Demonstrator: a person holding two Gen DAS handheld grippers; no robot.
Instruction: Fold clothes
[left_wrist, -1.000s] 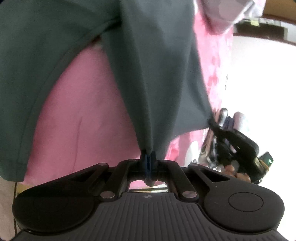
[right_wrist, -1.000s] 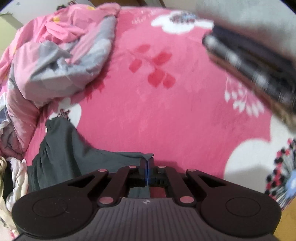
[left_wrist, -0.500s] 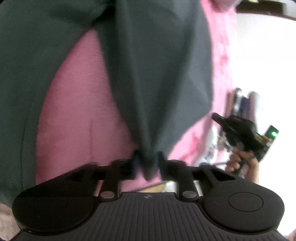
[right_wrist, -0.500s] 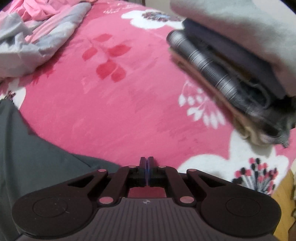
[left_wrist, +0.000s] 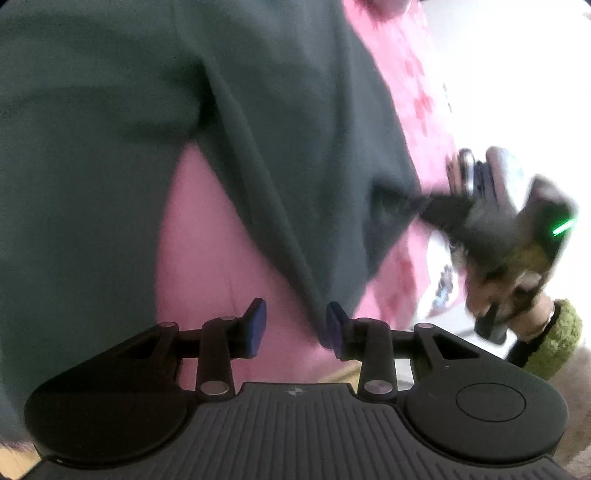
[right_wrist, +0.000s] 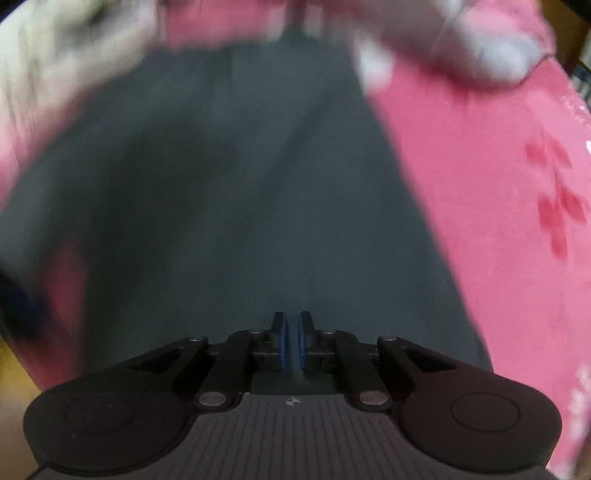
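Observation:
A dark grey-green garment (left_wrist: 258, 129) lies spread on the pink bedcover (left_wrist: 221, 258). My left gripper (left_wrist: 295, 328) is open, and a hanging fold of the garment brushes its right pad (left_wrist: 334, 326). In the left wrist view my right gripper (left_wrist: 421, 201) pulls a corner of the cloth taut at the right. In the right wrist view the garment (right_wrist: 240, 184) fills the middle and runs down into my right gripper (right_wrist: 291, 343), whose pads stand a thin gap apart with cloth between them. Both views are blurred by motion.
A hand (left_wrist: 495, 291) in a green knitted cuff (left_wrist: 554, 332) holds the right gripper. A blurred stack of clothes (left_wrist: 469, 166) sits behind it. Crumpled pink and grey laundry (right_wrist: 480, 55) lies at the far side of the bedcover (right_wrist: 498, 184).
My left gripper has opened and let go of the garment fold. The right gripper swung round from the folded stack to face the spread garment, still holding its edge.

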